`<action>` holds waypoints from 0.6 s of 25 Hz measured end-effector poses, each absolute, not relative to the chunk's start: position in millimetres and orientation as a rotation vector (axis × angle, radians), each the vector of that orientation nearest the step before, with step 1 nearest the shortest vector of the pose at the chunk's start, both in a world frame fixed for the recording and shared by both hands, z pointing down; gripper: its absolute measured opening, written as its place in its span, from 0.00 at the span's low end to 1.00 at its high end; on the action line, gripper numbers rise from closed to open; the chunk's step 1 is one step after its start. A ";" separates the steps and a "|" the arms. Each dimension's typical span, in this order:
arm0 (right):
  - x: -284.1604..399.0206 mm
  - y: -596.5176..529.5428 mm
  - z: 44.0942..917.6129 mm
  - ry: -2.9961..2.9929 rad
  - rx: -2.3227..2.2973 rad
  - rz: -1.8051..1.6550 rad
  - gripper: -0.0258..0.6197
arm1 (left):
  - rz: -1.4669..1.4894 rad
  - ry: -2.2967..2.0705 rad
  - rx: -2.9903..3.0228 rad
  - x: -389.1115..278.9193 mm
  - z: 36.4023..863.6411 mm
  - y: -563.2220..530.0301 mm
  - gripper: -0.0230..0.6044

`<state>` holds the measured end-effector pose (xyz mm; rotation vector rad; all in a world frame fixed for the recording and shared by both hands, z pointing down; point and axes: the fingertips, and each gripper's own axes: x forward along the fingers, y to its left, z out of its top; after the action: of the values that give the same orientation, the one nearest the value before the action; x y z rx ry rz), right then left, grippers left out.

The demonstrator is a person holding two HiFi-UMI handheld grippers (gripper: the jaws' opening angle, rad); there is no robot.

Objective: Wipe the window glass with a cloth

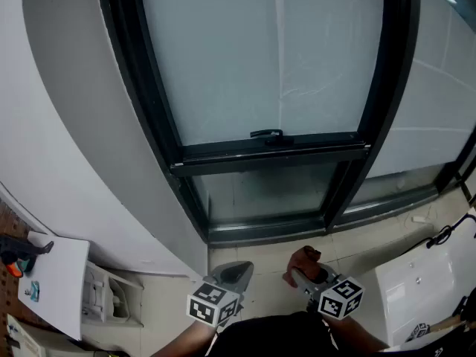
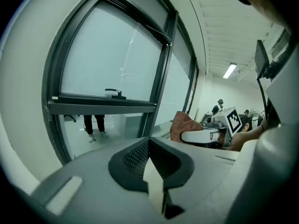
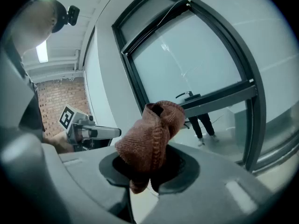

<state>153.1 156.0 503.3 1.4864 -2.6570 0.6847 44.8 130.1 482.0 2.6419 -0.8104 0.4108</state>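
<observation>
The right hand-held gripper (image 3: 150, 168) pinches a bunched brown cloth (image 3: 152, 134), held low in front of the window glass (image 1: 253, 58) and apart from it. The left hand-held gripper (image 2: 149, 154) sits beside it, jaws pressed together and empty.

The left gripper (image 2: 149, 141) sits below the window handle (image 2: 114, 93), its jaws together with nothing between them. Right of the handle, the right gripper (image 2: 189, 133) holds a brown cloth (image 2: 183, 124).

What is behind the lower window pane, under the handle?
Through the lower pane, a person's legs stand on a pale floor. The frosted upper pane hides everything above them.
</observation>
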 end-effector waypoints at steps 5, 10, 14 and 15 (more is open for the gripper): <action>129.3 142.3 500.5 -2.627 1.426 0.547 0.18 | 0.442 -0.822 2.645 31.8 486.4 121.6 0.06; 103.7 105.8 481.2 -2.598 1.292 0.269 0.18 | 0.462 -0.850 2.594 25.5 491.6 99.8 0.06; 83.8 53.3 453.5 -2.576 1.193 -0.010 0.18 | 0.497 -0.906 2.584 19.7 489.6 64.8 0.06; 77.9 37.7 445.2 -2.569 1.168 -0.084 0.18 | 0.488 -0.930 2.583 17.6 486.1 54.0 0.06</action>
<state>77.9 37.7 445.2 1.1681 -2.5693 -0.0845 17.6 54.0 486.1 2.5832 -0.9298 0.4877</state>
